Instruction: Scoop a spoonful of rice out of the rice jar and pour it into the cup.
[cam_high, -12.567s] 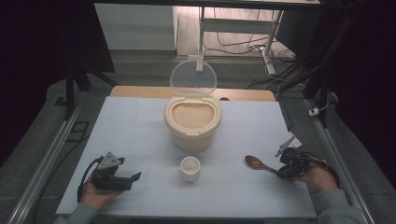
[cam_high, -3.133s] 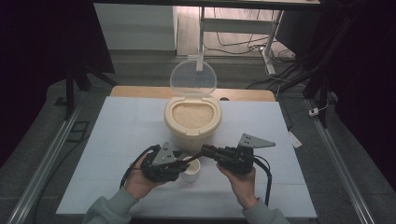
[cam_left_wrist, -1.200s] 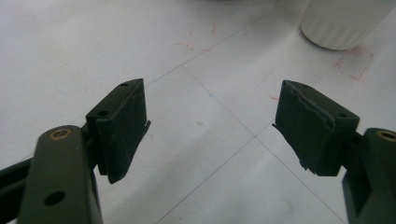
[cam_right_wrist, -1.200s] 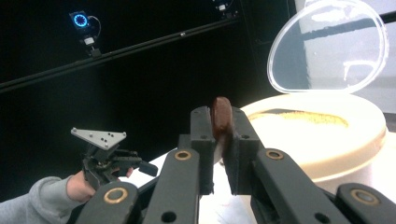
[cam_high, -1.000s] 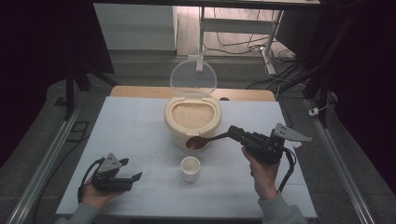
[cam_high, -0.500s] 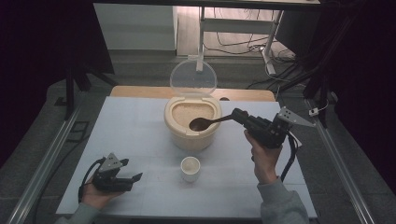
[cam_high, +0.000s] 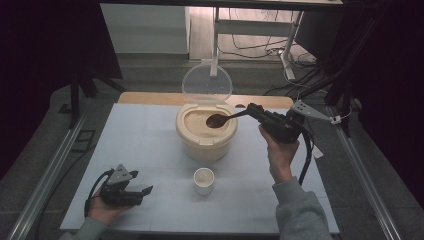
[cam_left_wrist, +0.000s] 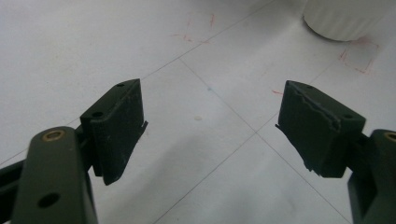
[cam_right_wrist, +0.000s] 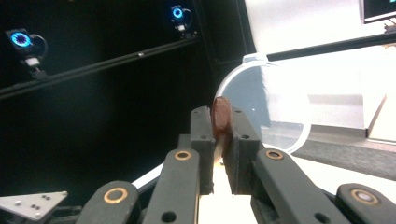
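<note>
A pale table (cam_high: 150, 135) stands on grey floor (cam_high: 45, 145), dark surroundings, a white cabinet (cam_high: 145, 27) lit behind

In the high view the pale counter (cam_high: 150, 140) is evenly but dimly lit from above, soft shadows pool under the rice container (cam_high: 206, 135) and small cup (cam_high: 204, 180), and the surroundings fall off into near black. The left gripper view is bright, almost washed out on the white surface, with the near claw (cam_left_wrist: 210, 135) soft and slightly blurred. The right gripper view is split: a dark left half with glowing blue rings, a glaring overexposed right half behind the translucent lid (cam_right_wrist: 275, 112).
</note>
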